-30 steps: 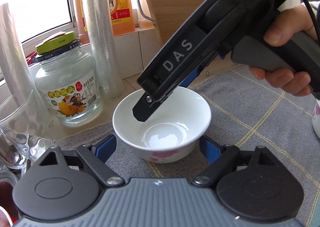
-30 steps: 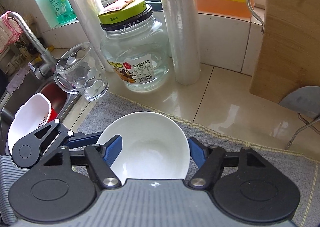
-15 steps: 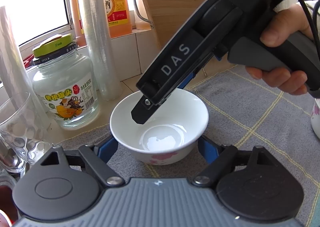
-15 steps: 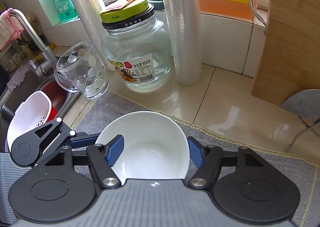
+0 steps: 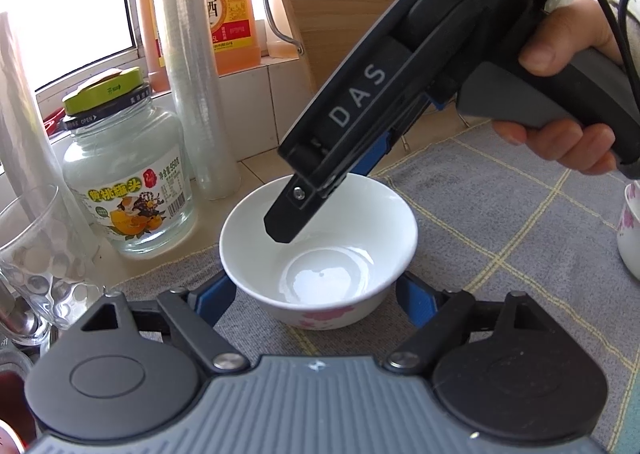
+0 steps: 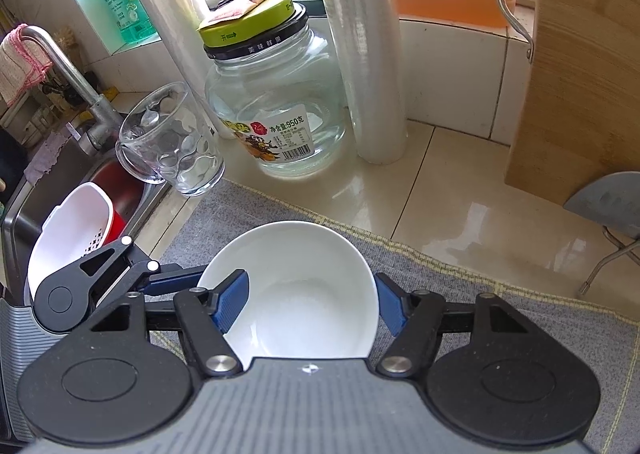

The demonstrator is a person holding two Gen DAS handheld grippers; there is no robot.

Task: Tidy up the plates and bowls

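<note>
White bowl [image 5: 320, 250] upright on grey checked cloth [image 5: 520, 222], glass jar [image 5: 128, 174] at ten o'clock from it. Left gripper [image 5: 316, 300] spread wide, blue pads flanking the bowl at nine and three o'clock, contact unclear. Right gripper [image 6: 310, 300] also spread, one pad inside the rim, the other outside. Second floral cup [image 5: 630, 226] at three o'clock.

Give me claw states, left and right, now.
Left claw: open, fingers either side of the white ceramic bowl with pink flowers, not gripping.
Right claw: open, one finger inside the bowl, one outside.
</note>
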